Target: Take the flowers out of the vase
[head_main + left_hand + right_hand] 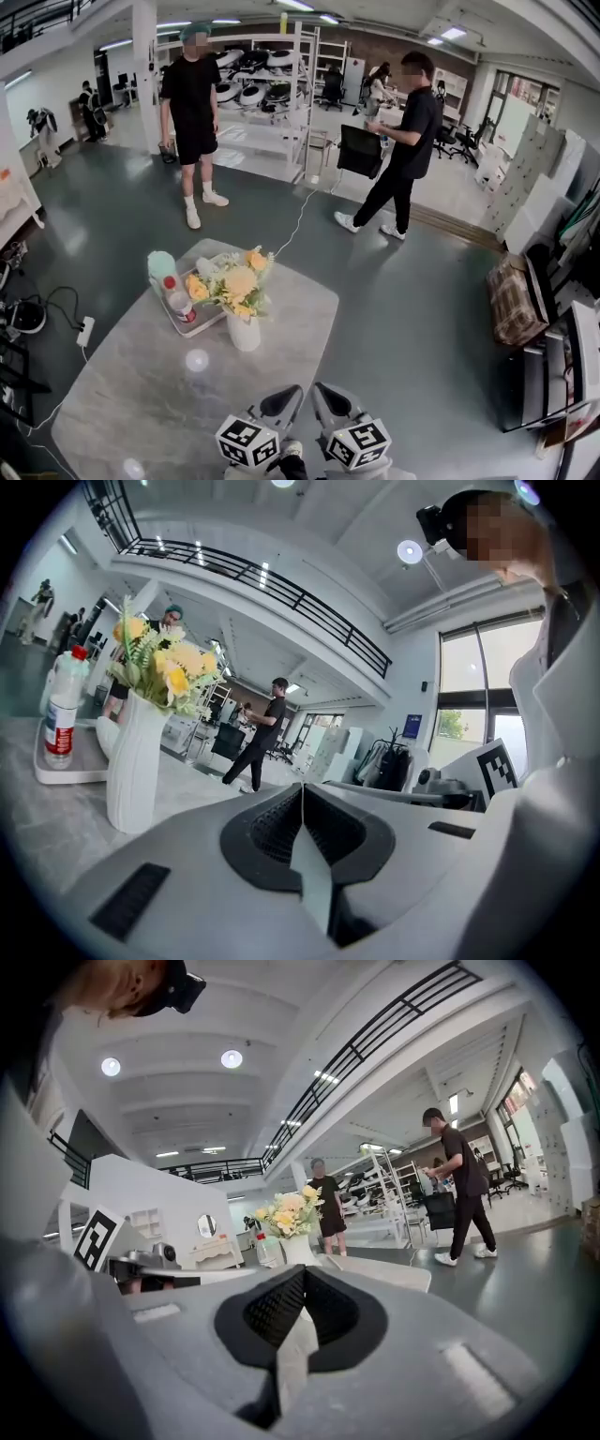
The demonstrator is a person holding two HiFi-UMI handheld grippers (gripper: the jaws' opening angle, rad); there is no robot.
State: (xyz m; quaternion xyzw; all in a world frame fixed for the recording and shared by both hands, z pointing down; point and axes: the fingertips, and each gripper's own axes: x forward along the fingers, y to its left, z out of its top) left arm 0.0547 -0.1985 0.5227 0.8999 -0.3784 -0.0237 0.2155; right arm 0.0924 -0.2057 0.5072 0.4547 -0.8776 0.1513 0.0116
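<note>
Head view shows yellow and cream flowers point(234, 281) upright in a ribbed white vase point(244, 333) mid-tabletop point(131, 403), a tray point(194, 327) holding a red-capped bottle point(178, 305) just beside it, with left gripper point(292, 393) and right gripper point(322, 390) well apart from the vase, jaws pressed together, empty.

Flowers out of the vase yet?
No, the flowers stand in the white vase on the table.
</note>
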